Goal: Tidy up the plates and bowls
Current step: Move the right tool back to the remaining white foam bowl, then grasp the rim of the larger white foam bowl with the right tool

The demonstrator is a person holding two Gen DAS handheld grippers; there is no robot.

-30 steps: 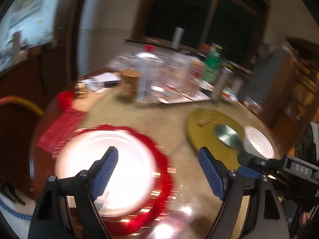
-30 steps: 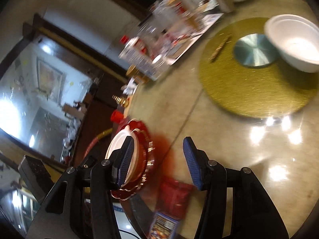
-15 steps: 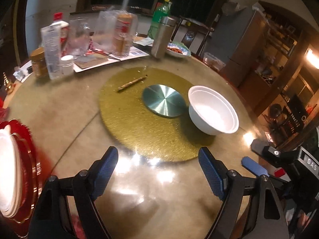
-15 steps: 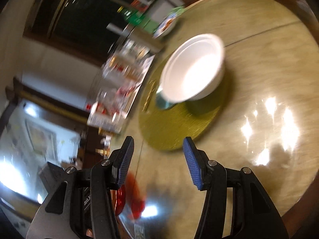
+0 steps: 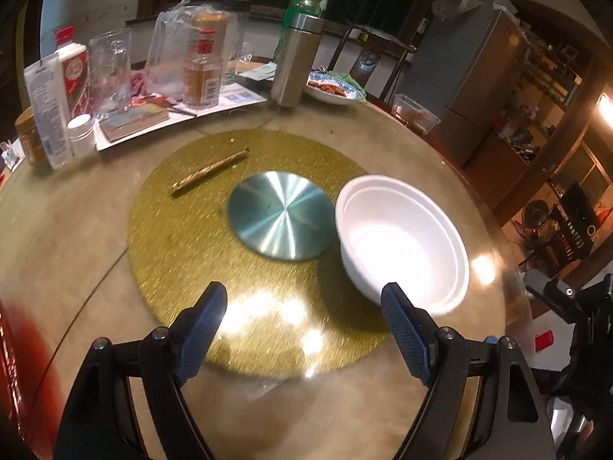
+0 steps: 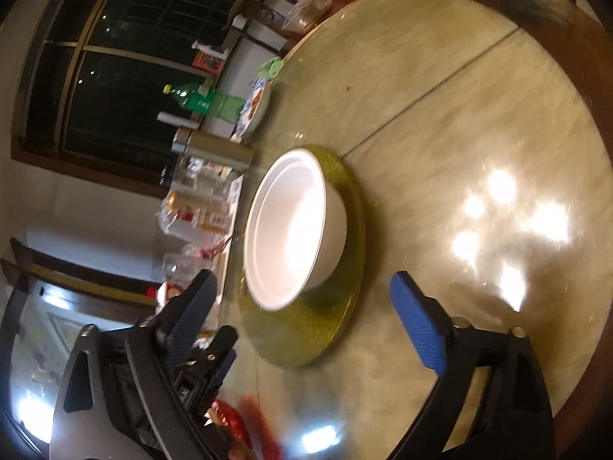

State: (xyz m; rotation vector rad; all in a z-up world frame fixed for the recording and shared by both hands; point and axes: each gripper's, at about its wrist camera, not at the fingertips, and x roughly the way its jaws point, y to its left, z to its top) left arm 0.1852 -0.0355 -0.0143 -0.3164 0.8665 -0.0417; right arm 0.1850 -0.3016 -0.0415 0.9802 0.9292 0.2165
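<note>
A white bowl stands on the right side of a gold round mat on the round table; it also shows in the right wrist view. My left gripper is open and empty, above the mat's near edge, with its right fingertip close to the bowl's near rim. My right gripper is open and empty, rolled on its side, just short of the bowl. A red plate's edge shows at the far left.
A silver disc sits at the mat's middle, a stick behind it. Bottles, a glass mug, a steel flask and a dish of food crowd the table's far side. The left gripper's body is at lower left of the right wrist view.
Both grippers have swung from the red and white plates at the left toward the white bowl and come closer to it. Both stay open.
</note>
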